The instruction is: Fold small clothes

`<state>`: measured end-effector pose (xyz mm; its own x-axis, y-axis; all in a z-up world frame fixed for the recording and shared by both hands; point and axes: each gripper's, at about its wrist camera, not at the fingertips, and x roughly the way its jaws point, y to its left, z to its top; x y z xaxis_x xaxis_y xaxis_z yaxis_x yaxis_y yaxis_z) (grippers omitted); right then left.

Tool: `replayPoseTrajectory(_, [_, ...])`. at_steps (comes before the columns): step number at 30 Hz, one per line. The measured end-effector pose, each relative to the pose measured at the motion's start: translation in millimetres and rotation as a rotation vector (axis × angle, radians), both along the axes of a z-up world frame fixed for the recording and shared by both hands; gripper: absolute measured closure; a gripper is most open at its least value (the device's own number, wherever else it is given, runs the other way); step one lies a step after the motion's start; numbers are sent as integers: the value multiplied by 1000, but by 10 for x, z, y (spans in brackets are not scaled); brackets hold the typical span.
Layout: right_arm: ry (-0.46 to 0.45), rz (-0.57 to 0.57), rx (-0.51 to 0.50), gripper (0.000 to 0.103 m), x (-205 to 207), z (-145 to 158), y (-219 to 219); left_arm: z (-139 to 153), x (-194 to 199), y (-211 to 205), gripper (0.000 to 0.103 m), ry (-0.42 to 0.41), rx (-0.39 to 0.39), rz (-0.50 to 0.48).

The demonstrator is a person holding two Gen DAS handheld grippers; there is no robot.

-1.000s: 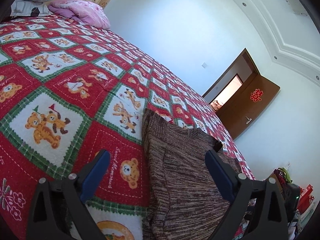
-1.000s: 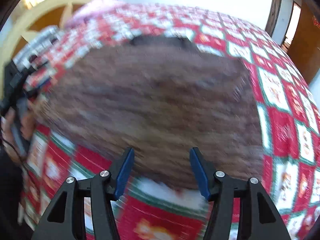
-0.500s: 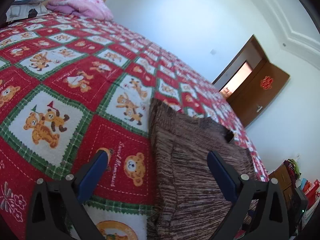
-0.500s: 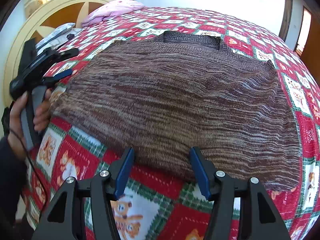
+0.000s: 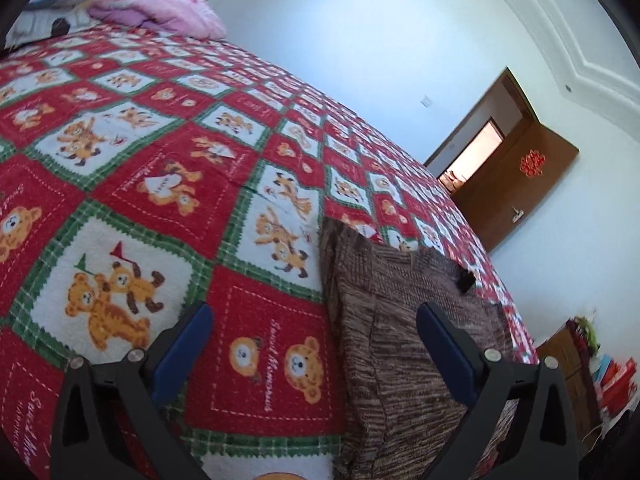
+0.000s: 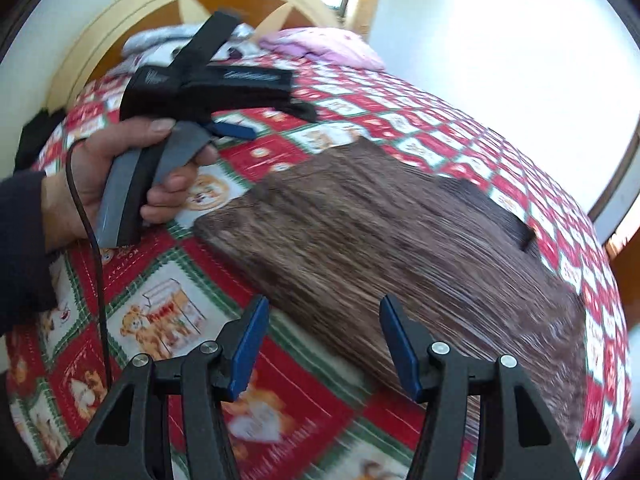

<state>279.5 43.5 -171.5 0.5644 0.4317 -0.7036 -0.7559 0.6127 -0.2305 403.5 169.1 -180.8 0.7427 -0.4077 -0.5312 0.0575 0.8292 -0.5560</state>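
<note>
Right wrist view shows the red, green and white teddy-bear patchwork quilt (image 6: 160, 320) covering the bed, and on it the brown striped knitted garment (image 6: 380, 248) lying flat, its dark neckline (image 6: 492, 204) at the far edge. It looks soft, light and limp, so it will likely sag and stretch; the near hem corners seem the best hold. Just beside the garment's left edge the left tool (image 5: 316, 344) is released, empty. At the near hem the right tool (image 6: 320, 344) is also unclenched, grasping nothing.
</note>
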Motion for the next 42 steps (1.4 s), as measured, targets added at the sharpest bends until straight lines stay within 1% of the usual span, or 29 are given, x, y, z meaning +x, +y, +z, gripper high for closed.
replayPoseTrajectory(3, [-35,21,-31,46,-27,-75,189,4,18,-34,0,5,17,-10])
replayPoseTrajectory(7, [-52,25,-41,48,-8,-135,343,-17,33,18,0,10,-22,-8])
replayPoseTrajectory(9, [-74,37,-41,49,-20,-173,444,-27,25,29,0,5,-32,-5])
replayPoseTrajectory(11, [-122,46,-47,49,-32,-209,543,-26,28,22,0,5,-30,-10])
replayPoseTrajectory(12, [-131,43,-44,49,-20,-215,570,-26,28,23,0,5,-32,-10])
replayPoseTrajectory(14, [-133,35,-30,49,23,-222,595,-26,32,29,0,6,-36,-10])
replayPoseTrajectory(17, [-109,17,4,49,93,-233,576,-17,61,20,0,13,-36,-6])
replayPoseTrajectory(20, [-104,29,19,57,68,-248,572,15,166,-41,0,30,-29,-38])
replayPoseTrajectory(22, [-97,39,34,64,57,-270,575,40,286,-114,1,36,-33,-82])
replayPoseTrajectory(23, [-95,43,39,65,57,-278,572,47,312,-137,3,34,-28,-98])
replayPoseTrajectory(25, [-73,44,56,65,93,-277,558,71,450,-228,4,30,1,-125])
replayPoseTrajectory(28, [-37,43,92,65,159,-286,530,53,635,-331,14,38,41,-146])
replayPoseTrajectory(30, [-46,44,94,65,141,-297,537,27,734,-402,19,45,65,-168])
replayPoseTrajectory(31, [-51,43,93,65,126,-301,539,11,766,-430,25,51,73,-180])
replayPoseTrajectory(33, [-60,43,94,65,109,-307,550,-67,840,-486,38,89,67,-213])
replayPoseTrajectory(34, [-60,43,98,65,101,-310,545,-95,850,-498,46,101,74,-220])
replayPoseTrajectory(36, [-56,43,105,65,85,-305,540,-96,844,-480,49,102,70,-218])
replayPoseTrajectory(37, [-55,43,108,65,87,-306,541,-102,832,-473,54,100,68,-218])
replayPoseTrajectory(38, [-55,43,110,65,91,-309,541,-110,835,-469,63,103,69,-216])
replayPoseTrajectory(39, [-56,42,111,65,91,-309,543,-122,831,-463,70,107,67,-214])
replayPoseTrajectory(40, [-57,42,111,65,109,-312,538,-135,844,-466,90,108,55,-229])
replayPoseTrajectory(42, [-57,40,117,65,107,-313,530,-130,832,-491,91,97,63,-233])
